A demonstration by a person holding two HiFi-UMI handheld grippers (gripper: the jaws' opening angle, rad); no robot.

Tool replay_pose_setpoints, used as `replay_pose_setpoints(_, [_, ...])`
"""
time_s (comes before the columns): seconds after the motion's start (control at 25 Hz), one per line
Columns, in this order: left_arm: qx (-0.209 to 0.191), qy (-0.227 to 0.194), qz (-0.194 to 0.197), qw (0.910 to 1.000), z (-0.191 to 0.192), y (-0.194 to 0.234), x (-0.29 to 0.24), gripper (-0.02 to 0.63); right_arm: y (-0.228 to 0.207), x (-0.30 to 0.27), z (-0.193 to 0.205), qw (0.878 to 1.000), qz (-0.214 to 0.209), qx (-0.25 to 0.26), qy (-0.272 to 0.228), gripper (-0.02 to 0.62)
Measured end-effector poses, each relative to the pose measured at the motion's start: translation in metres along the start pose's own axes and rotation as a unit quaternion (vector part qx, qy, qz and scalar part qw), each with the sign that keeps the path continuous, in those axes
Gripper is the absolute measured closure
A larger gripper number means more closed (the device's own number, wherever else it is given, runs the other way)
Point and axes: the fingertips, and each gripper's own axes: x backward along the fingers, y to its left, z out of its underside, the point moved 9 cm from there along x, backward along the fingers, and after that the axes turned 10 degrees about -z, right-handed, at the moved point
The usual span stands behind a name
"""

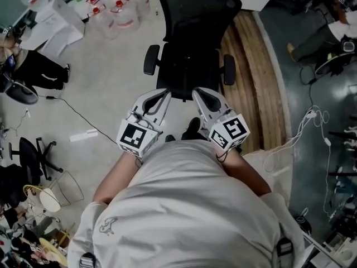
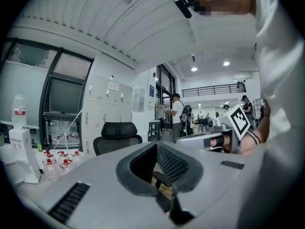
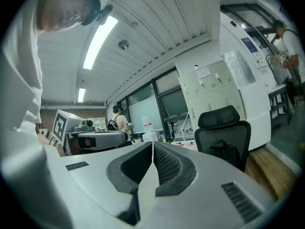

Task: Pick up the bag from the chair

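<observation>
The left tool [image 1: 164, 92] has its jaws together with nothing between them, and the right tool [image 1: 198, 92] is closed and empty too. They are held side by side, pointing at the black office chair [image 1: 192, 49] just ahead. The dark bag [image 3: 224, 152] sits on its seat, apart from both tools.

The chair [image 1: 189, 43] is all black, and the bag [image 3: 223, 152] on its seat looks just as dark. The left gripper [image 1: 163, 92] and right gripper [image 1: 199, 92] are light grey with dark grey pads [image 3: 167, 163], each with a black-and-white marker cube [image 1: 136, 137]. Also the floor [image 1: 111, 77] is pale grey next to a brown wood-plank strip [image 1: 251, 66], and the bottles [image 1: 120, 7] have red caps.
</observation>
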Motion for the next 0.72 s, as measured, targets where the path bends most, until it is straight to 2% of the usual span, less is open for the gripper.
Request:
replay_pose_setpoints(0.08, [0.006,0.001,-0.006,1.0,0.0,0.005,-0.012,0.598,-0.016,-0.005,0.0,1.0,-0.006,-0.013,-0.004,0.561])
replay_pose_setpoints(0.32, [0.001,-0.001,-0.011,0.9999,-0.005,0.014,-0.06,0.598,-0.064,-0.013,-0.012,1.0,-0.014,-0.011,-0.008,0.561])
replay_pose_setpoints(0.6, [-0.007,-0.01,-0.007,0.9999,-0.02,0.003,-0.129,0.598,-0.127,0.001,-0.033,1.0,-0.011,-0.003,-0.013,0.56])
replay_pose_setpoints(0.72, [0.005,-0.012,-0.012,0.9998,-0.021,-0.001,-0.146,0.598,-0.146,0.004,-0.036,1.0,-0.017,-0.003,-0.012,0.561])
